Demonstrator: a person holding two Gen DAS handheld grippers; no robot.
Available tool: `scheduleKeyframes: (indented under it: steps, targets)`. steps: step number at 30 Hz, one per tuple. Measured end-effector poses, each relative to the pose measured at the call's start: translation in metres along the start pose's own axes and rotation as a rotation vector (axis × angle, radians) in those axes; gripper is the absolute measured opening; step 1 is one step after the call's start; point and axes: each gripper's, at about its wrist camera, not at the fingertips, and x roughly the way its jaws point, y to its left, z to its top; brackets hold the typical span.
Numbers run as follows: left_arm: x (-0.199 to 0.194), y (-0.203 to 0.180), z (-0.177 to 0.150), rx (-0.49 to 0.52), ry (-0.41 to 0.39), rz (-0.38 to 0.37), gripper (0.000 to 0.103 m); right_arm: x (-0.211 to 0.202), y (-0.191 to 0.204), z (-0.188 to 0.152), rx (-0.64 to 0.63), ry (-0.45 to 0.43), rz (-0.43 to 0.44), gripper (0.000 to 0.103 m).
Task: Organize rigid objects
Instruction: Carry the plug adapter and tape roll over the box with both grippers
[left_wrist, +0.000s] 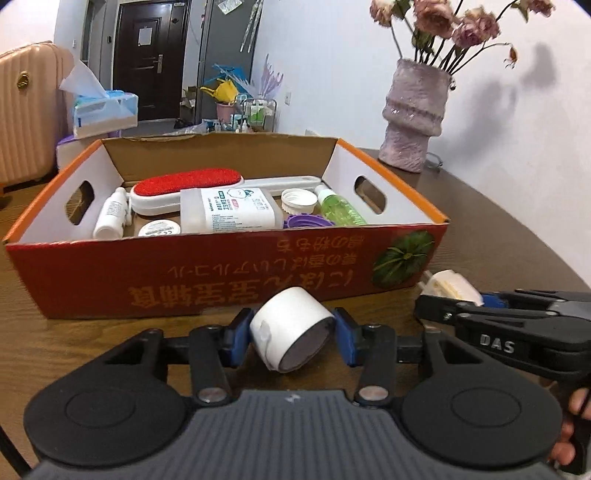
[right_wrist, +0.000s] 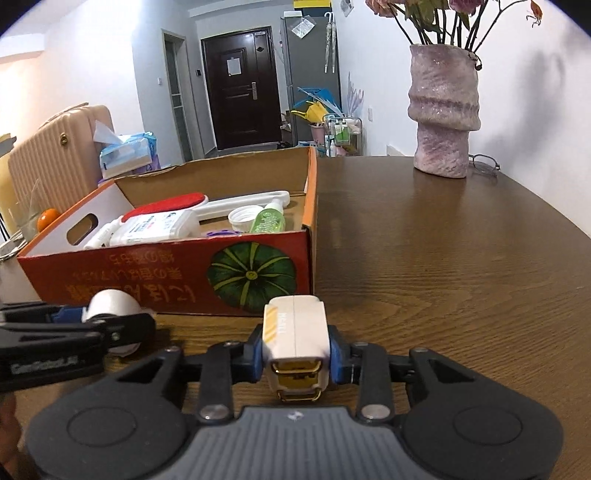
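Blue pads clamp a tape roll (left_wrist: 291, 334) in the left hand-held gripper (left_wrist: 293, 338); the right hand-held gripper (right_wrist: 295, 345) grips a plug (right_wrist: 295, 338), both just short of the box (left_wrist: 221, 273), ready for loading.

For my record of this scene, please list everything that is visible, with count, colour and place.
box: 1, red-orange cardboard, on table
lint brush: 1, red and white, in box
bottles: 1 white, 1 green, 1 large clear, in box
white cap: 1, in box
tape roll: 1, white, in left gripper
plug adapter: 1, white, in right gripper
vase: 1, pink, with flowers, table's far side
table: 1, brown wood
tissue pack: 1, blue, behind box
suitcase: 1, pink, far left
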Motion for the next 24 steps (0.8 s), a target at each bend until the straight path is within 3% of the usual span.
scheduleKeyframes:
  steps: [12, 24]
  targets:
    - [-0.111, -0.014, -0.037, 0.017, -0.102, -0.026, 0.047, -0.076, 0.031, -0.042, 0.032, -0.033, 0.073, 0.031]
    - [-0.220, -0.007, -0.064, -0.011, -0.240, -0.015, 0.047, -0.201, 0.054, -0.058, 0.034, -0.204, 0.064, 0.031]
